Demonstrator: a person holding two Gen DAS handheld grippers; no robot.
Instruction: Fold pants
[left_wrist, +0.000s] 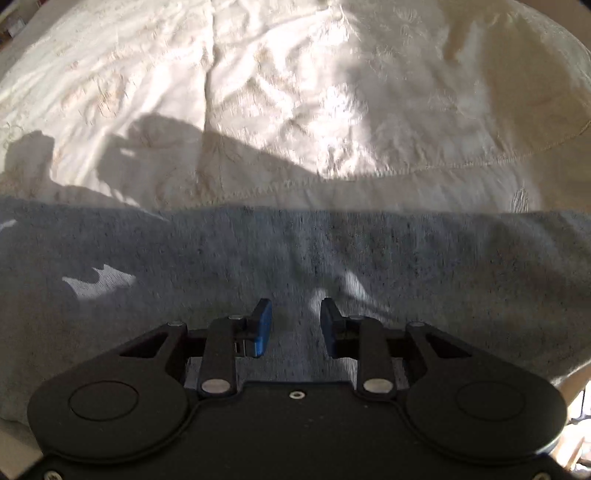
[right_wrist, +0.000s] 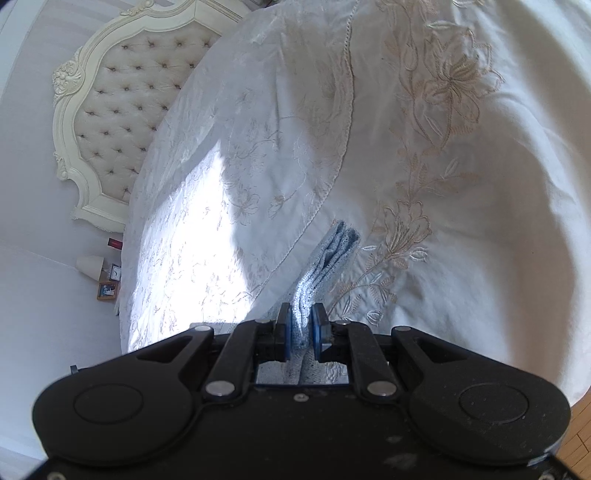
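The pants (left_wrist: 295, 266) are grey-blue knit fabric spread across the near part of a bed in the left wrist view. My left gripper (left_wrist: 295, 314) is open just above them, with fabric showing between its blue pads (left_wrist: 263, 325). In the right wrist view my right gripper (right_wrist: 300, 325) is shut on a bunched, layered edge of the pants (right_wrist: 332, 254), which sticks out forward between the pads, lifted over the bedspread.
The white embroidered bedspread (left_wrist: 280, 103) covers the bed and has a stitched border (right_wrist: 347, 122). A cream tufted headboard (right_wrist: 122, 110) stands at the left. A lamp (right_wrist: 90, 265) and a framed picture (right_wrist: 107, 290) sit beside the bed. Wood floor (right_wrist: 578, 435) shows at the bottom right.
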